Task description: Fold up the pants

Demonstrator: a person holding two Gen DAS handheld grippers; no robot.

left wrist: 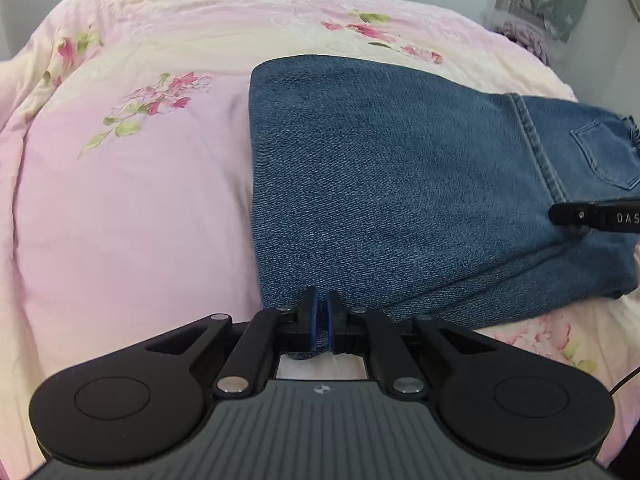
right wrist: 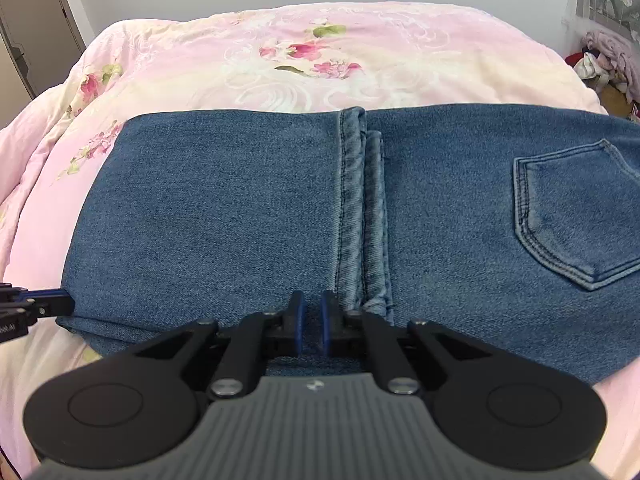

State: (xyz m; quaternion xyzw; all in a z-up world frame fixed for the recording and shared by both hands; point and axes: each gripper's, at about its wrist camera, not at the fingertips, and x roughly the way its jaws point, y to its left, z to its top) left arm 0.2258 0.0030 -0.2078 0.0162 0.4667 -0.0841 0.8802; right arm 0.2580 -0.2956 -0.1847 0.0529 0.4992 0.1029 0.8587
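Both grippers are pinching the near edge of the pants (right wrist: pixel 224 216), which lie on the bed (right wrist: pixel 320 60) over a pink floral quilt (left wrist: pixel 132 200). The left gripper (left wrist: pixel 320 322) has its blue pads closed on a corner of denim at the folded left end, with a tuft of cloth poking out below the pads. The right gripper (right wrist: pixel 311 322) is pressed together on the near edge just beside the leg hems (right wrist: pixel 364 208), which rest across the seat short of the back pocket (right wrist: pixel 580 220). Legs are already doubled over the seat, so gripping the same long edge at two spaced points probably serves to carry that edge evenly into a further fold or to tug the bundle straight. Each gripper points steeply down toward the bed, side by side, approaching from the near side.
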